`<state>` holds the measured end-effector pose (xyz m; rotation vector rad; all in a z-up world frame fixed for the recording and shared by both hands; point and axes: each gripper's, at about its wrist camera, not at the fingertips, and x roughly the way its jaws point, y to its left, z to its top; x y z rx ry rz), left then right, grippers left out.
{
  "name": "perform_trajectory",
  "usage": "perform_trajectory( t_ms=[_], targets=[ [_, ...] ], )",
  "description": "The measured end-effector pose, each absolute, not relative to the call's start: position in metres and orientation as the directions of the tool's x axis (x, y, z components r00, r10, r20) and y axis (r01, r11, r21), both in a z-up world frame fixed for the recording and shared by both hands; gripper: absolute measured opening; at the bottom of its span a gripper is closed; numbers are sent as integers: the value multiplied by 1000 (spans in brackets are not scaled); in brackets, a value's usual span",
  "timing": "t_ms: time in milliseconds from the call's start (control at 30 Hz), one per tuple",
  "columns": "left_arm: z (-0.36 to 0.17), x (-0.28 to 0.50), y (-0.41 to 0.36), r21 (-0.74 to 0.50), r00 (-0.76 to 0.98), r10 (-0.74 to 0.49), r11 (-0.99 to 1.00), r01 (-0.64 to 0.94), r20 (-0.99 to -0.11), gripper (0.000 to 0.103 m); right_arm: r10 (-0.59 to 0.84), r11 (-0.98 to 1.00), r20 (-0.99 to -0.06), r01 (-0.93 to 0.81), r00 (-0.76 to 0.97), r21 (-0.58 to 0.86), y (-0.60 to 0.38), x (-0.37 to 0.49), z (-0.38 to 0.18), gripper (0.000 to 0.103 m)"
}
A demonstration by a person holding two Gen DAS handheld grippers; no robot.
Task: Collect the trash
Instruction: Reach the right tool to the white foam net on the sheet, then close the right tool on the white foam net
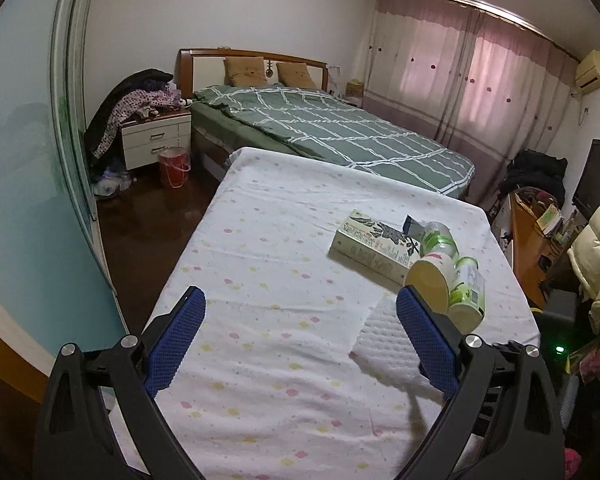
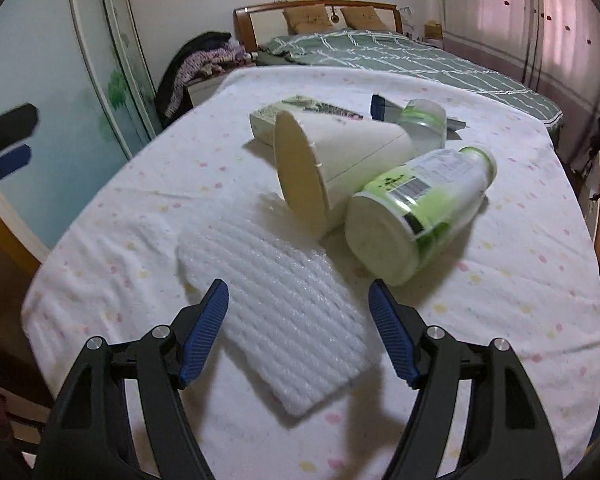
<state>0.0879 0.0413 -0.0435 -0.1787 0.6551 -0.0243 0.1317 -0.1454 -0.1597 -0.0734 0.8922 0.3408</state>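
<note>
Hovering over the table, right gripper has its jaws spread wide with nothing pinched; only the near end of the white foam sheet lies below the gap, flat on the dotted tablecloth. Left gripper is likewise spread and empty, over bare cloth left of the foam.

Just past the foam, a paper cup lies on its side, base toward the camera. Touching its right flank is a green-labelled bottle, also on its side. Behind the cup sits a flat carton. Beside that, a second green-and-white bottle lies with a dark blue item next to it; what that is can't be told.

Beyond the table: bed with green checked quilt, red bucket by the nightstand, pink curtains.
</note>
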Motion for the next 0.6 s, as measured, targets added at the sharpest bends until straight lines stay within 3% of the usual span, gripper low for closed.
perform_trajectory(
  t_ms=[200,300,367,600],
  targets=[
    [-44,89,37,-180,790,-88,983,-29,-606,95,235,942,-778,-333,583,35,-140,125,-166,66],
    [-45,89,37,-183,788,-90,983,-29,-609,95,245,934,-780,-355,576,32,-136,119,-166,51],
    [-46,89,36,-183,786,-91,983,-29,-612,95,277,929,-783,-363,557,71,-137,116,-164,34],
    [-45,86,34,-175,793,-86,984,-27,-603,95,364,922,-758,-322,541,213,-160,106,-151,30]
  ],
)
